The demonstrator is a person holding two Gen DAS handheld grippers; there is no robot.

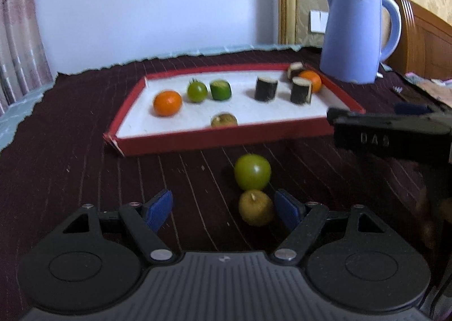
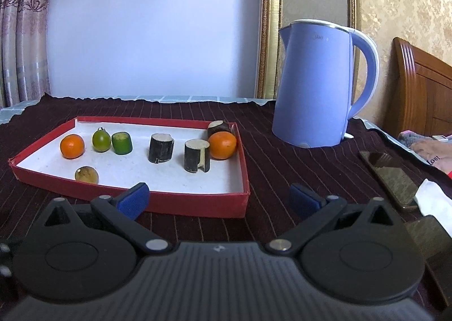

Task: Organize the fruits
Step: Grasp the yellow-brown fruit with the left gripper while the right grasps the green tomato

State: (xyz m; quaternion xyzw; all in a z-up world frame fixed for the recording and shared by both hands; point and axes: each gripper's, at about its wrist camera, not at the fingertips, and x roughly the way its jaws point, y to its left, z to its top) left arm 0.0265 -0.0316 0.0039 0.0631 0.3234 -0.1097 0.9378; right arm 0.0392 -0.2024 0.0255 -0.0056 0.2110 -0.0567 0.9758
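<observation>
A red tray (image 1: 197, 139) (image 2: 197, 202) with a white floor holds two oranges (image 1: 167, 103) (image 2: 222, 145), a green tomato (image 1: 197, 91), a green cylinder piece (image 1: 220, 90), three dark sugarcane pieces (image 1: 265, 88) and a yellowish fruit (image 1: 224, 120). On the cloth in front of the tray lie a green fruit (image 1: 252, 171) and a yellow-brown fruit (image 1: 256, 207). My left gripper (image 1: 224, 209) is open, and the yellow-brown fruit sits between its fingertips, close to the right one. My right gripper (image 2: 219, 198) is open and empty in front of the tray's near right corner; it also shows in the left wrist view (image 1: 389, 134).
A blue electric kettle (image 2: 319, 86) (image 1: 357, 33) stands behind the tray's right end. A phone (image 2: 389, 177) and white cloth lie at the right. A dark striped cloth (image 1: 70, 165) covers the table. A wooden headboard stands far right.
</observation>
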